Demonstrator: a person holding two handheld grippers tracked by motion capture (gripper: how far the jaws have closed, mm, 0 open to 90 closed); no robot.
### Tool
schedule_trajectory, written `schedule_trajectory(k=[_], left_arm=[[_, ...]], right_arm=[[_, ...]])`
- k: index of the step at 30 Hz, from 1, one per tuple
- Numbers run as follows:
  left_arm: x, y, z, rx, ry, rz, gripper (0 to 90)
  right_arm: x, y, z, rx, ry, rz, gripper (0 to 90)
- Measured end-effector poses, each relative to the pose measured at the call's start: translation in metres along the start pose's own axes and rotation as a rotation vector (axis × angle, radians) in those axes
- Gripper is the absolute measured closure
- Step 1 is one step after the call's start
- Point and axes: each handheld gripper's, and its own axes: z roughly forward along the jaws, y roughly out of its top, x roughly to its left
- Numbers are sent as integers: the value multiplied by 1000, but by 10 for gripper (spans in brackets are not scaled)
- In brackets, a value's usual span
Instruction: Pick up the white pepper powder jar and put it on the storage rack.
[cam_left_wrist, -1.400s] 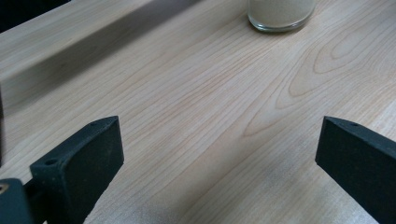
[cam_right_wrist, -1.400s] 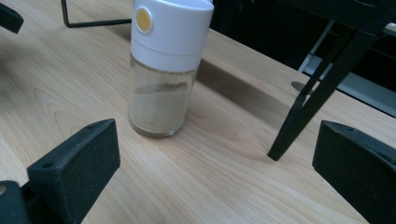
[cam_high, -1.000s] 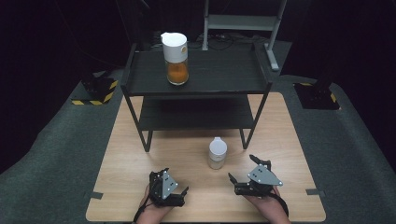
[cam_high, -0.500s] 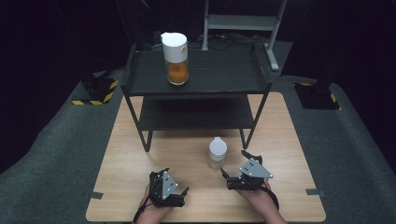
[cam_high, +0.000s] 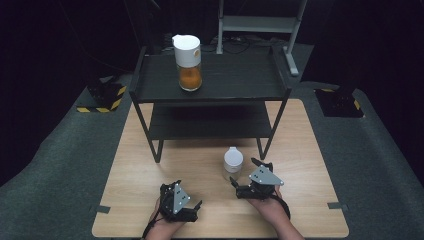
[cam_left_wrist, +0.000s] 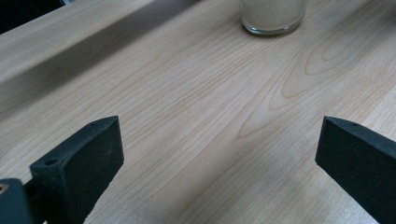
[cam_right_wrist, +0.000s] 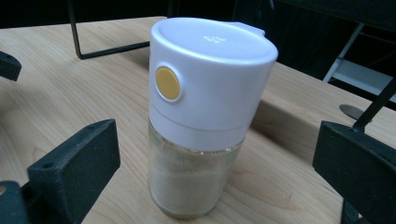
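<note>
Flanking white-capped jar (cam_right_wrist: 201, 121), right gripper (cam_right_wrist: 210, 177) jaws wide, untouching; left gripper (cam_left_wrist: 219, 163) wide over bare table (cam_left_wrist: 187, 116).

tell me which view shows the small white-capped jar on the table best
The right gripper view: the small jar sits close, showing its white cap, yellow button and pale powder. The high view shows it small from above; the left gripper view catches its glass base.

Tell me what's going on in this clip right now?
A person at a wooden table holds tongs in each hand. The right tongs are open, aimed at a small white-capped shaker jar standing upright on the table; its jaws flank the jar without touching it. The left tongs are open too, low over bare wood and holding nothing. A second jar with orange contents stands on the black shelf's top.
</note>
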Motion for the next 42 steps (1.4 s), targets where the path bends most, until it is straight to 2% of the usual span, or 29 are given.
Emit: schedule_trajectory(k=[8, 12, 20, 31, 42], left_arm=[[1, 0, 0, -2, -3, -1, 12], [1, -1, 0, -3, -4, -2, 12], [2, -1, 0, -5, -6, -7, 12], [2, -1, -1, -7, -6, -7, 13], [2, -1, -1, -6, -7, -6, 12]], right_arm=[[-1, -1, 12, -7, 15, 10, 32], [-3, -4, 18, -16, 25, 33, 64], [-8, -11, 27, -40, 52, 61, 151], [-14, -15, 32, -70, 82, 96, 285], [-16, -17, 31, -80, 92, 119, 301]])
